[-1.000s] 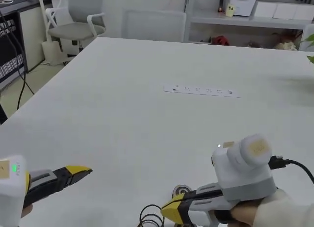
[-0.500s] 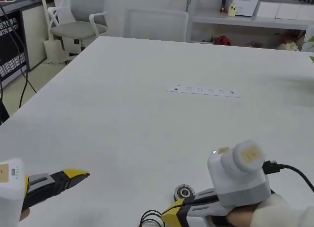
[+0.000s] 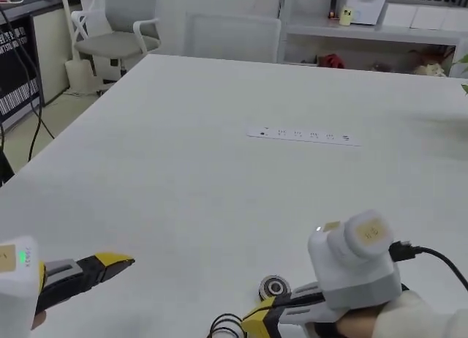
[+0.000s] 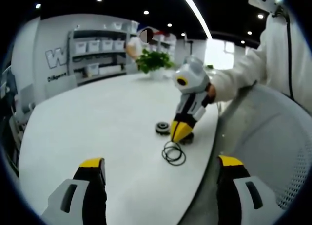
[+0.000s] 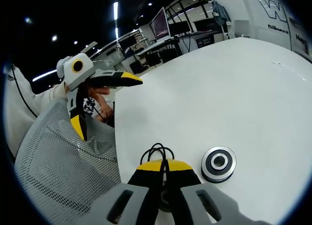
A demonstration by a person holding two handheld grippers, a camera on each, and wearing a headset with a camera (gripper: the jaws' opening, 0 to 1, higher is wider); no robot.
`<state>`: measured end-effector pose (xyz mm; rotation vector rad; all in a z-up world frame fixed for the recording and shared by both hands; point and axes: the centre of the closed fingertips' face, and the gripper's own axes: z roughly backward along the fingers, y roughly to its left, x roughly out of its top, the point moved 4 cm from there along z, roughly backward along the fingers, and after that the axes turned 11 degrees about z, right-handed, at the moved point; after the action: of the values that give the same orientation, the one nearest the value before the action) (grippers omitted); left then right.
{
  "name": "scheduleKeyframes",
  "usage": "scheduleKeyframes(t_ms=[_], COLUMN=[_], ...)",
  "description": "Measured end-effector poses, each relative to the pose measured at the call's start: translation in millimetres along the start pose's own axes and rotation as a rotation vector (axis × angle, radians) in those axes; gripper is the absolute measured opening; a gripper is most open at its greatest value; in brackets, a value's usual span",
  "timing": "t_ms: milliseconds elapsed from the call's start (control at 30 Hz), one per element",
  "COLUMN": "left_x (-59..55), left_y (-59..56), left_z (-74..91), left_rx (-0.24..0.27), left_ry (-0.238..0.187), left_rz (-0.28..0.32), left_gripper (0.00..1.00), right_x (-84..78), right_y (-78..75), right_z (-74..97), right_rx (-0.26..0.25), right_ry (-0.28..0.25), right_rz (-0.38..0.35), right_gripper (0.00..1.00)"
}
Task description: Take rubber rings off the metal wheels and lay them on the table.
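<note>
A small metal wheel [image 3: 275,287] with a dark band lies near the table's front edge; it also shows as the wheel [image 5: 219,163] and the wheel [image 4: 162,128]. A few loose black rubber rings [image 3: 223,325] lie just to its left, seen too as the rings [image 4: 174,153] and the rings [image 5: 157,152]. My right gripper [image 3: 256,320] is shut, its yellow tips [image 5: 163,167] low over the table beside the rings. A dark round part [image 5: 164,198] lies half hidden under its jaws. My left gripper [image 3: 110,265] hovers wide open off to the left, seen as the left gripper [image 5: 105,103].
A white power strip [image 3: 303,136] is set flat in the middle of the white table [image 3: 190,170]. An office chair [image 3: 110,38] stands beyond the far left corner, with shelves along the back wall. A person's mesh chair [image 5: 68,171] sits by the near edge.
My right gripper has drawn back a little toward the near edge, so the metal wheel now shows whole. The left gripper has barely moved.
</note>
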<state>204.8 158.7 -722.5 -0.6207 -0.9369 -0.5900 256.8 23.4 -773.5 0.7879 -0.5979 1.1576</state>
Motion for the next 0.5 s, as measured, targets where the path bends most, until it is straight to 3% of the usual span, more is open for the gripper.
scheduleKeyframes(t_ms=[500], left_x=[-1.9], left_y=[-3.1], left_z=[-2.2], left_rx=[-0.007], left_ry=[0.015], left_rz=[-0.001], left_gripper=[0.95], right_x=[-3.3], right_y=[0.5], right_z=[-1.1], right_rx=[-0.004], right_ry=[0.017], right_rz=[0.037], right_gripper=[0.05])
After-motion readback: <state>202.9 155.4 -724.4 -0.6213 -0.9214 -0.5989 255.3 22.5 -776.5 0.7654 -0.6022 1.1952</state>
